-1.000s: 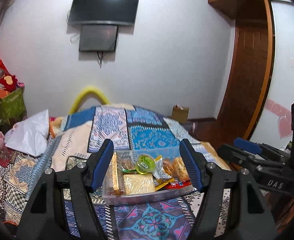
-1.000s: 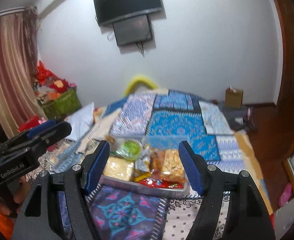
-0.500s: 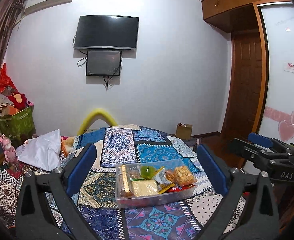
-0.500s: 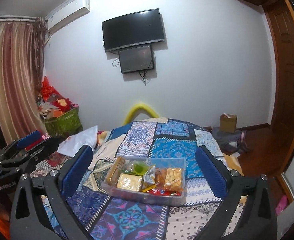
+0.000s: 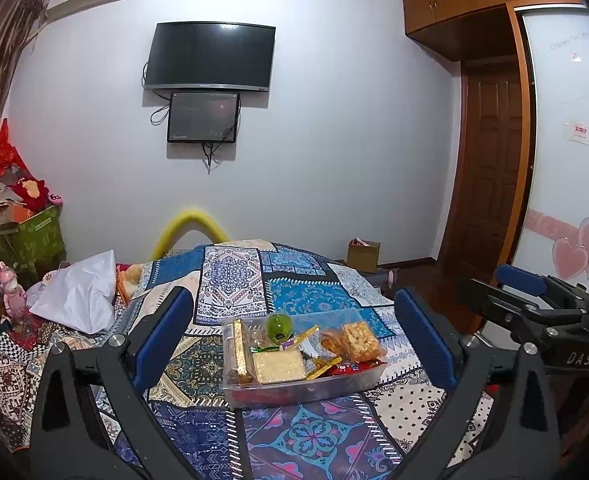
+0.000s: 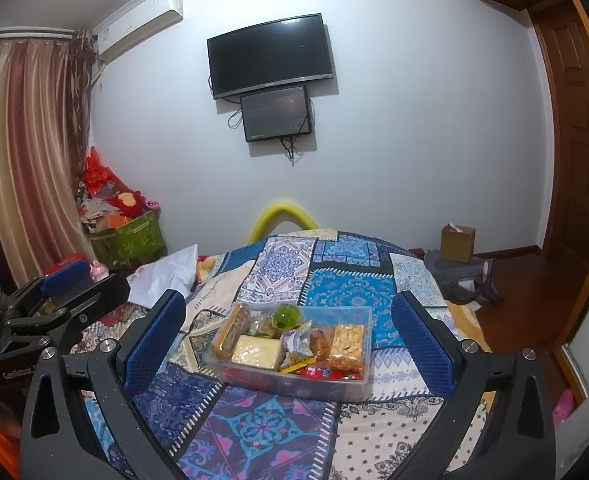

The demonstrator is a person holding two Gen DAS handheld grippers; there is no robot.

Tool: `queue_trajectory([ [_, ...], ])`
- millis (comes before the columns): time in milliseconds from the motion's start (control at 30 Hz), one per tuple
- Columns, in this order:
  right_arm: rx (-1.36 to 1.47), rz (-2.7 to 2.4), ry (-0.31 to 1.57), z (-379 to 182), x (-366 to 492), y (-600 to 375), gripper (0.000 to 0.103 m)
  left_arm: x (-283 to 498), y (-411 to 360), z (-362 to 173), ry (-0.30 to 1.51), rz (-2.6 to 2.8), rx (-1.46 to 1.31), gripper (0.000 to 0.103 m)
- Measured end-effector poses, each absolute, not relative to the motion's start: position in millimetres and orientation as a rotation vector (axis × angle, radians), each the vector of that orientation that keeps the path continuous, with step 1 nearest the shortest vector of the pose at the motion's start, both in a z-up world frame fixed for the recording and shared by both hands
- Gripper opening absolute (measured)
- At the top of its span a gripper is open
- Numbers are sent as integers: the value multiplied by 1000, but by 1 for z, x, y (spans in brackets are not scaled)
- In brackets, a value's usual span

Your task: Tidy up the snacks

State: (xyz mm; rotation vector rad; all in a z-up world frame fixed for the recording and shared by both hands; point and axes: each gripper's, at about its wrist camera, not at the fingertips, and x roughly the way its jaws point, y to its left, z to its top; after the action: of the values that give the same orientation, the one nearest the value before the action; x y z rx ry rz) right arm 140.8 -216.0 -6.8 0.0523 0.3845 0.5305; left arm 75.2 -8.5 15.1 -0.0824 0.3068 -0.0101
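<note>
A clear plastic box (image 5: 294, 394) (image 6: 294, 384) full of snacks rests on the patchwork bedspread. Inside lie a green round cup (image 5: 279, 326) (image 6: 288, 316), a pale yellow cracker pack (image 5: 278, 366) (image 6: 260, 350), an orange crispy pack (image 5: 360, 342) (image 6: 346, 346), a long golden pack (image 5: 236, 346) and red and yellow packets. My left gripper (image 5: 292, 304) is open, its blue pads wide of the box and short of it. My right gripper (image 6: 287, 304) is open the same way, holding nothing. Each gripper shows at the edge of the other's view.
The bedspread (image 5: 306, 440) covers a bed with a white pillow (image 5: 78, 292) at its left. A yellow foam arch (image 5: 190, 226) stands at the far end. A green bin (image 6: 134, 240) of toys stands by the curtain. A cardboard box (image 6: 457, 243) sits on the floor near the wooden door (image 5: 490, 176).
Both grippers opened from half width to full width and drew back and slightly up from the snack box, which now looks smaller and farther away. The box stayed put.
</note>
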Motion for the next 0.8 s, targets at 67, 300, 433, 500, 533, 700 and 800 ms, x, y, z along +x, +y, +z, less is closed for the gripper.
queue_trajectory([
  [67,50,529,385,-8,140,-217,103,76,-8,15,309,-11,-83,102],
  [300,52,532,388,-8,139,-218,103,77,-7,14,312,-12,-83,102],
  [433,53,535,389,-7,139,-218,103,77,-7,14,311,-13,-84,102],
  [500,53,534,388,-6,139,-217,103,77,-7,13,310,-14,-83,102],
  [533,52,535,388,-6,138,-217,103,77,-7,13,310,-13,-83,102],
  [700,55,535,387,-6,137,-217,103,77,-7,14,312,-11,-87,102],
  [800,55,535,386,-6,137,-217,103,77,-7,13,314,-9,-93,102],
])
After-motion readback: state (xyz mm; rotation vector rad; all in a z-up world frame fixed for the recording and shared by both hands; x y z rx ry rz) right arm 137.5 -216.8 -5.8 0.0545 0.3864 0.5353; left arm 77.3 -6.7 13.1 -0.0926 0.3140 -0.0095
